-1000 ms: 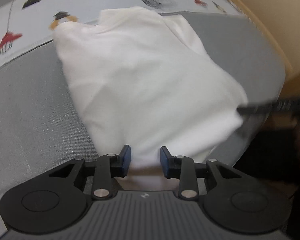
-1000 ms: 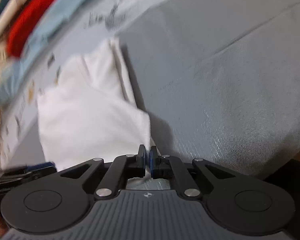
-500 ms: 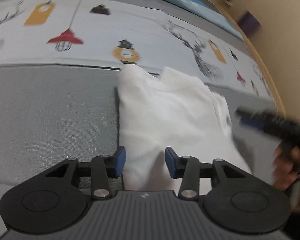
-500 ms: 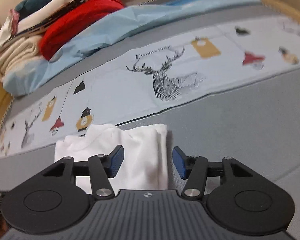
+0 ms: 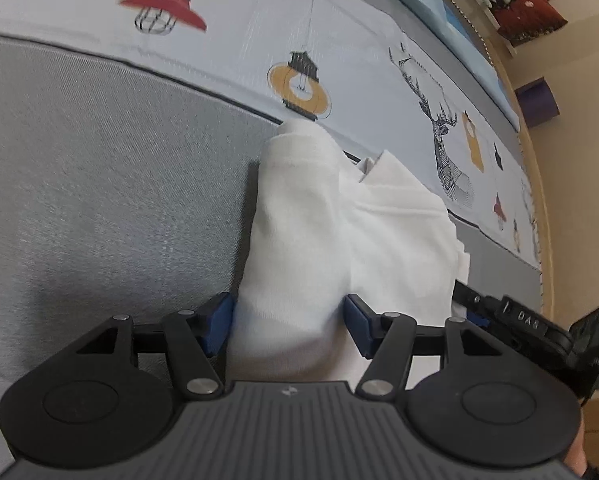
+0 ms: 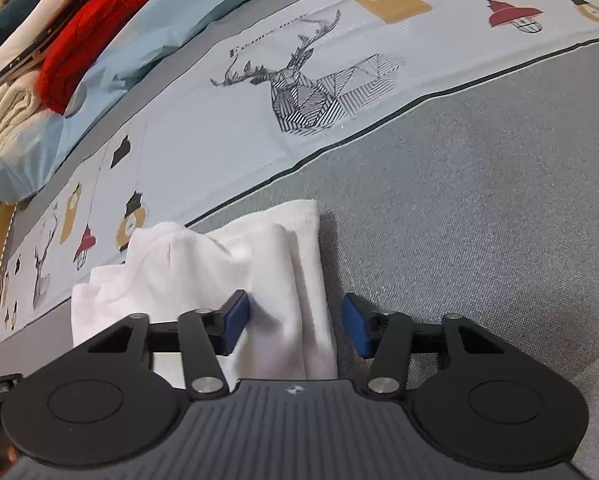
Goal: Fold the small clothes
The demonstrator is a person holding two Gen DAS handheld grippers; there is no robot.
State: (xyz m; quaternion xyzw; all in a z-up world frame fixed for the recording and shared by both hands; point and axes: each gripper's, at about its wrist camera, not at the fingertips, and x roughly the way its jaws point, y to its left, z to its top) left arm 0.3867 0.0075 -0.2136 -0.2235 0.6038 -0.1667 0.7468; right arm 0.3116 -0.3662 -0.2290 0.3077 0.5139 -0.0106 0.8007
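Two tongs stand wide and hold nothing, the left tongs [image 5: 285,322] and right tongs [image 6: 295,322] each straddling a near edge of the folded white garment [image 5: 339,224] on the grey bed cover [image 6: 479,208]; the loose top layers look springy, so a snagging fingertip could drag the fold apart.

Your left black two-finger gripper with blue pads [image 5: 286,326] has its jaws spread wide, one blue pad on each side, clamping nothing. Your right black two-finger gripper with blue pads [image 6: 295,326] is spread just as wide; in the left wrist view it reaches in just right of the left jaws.
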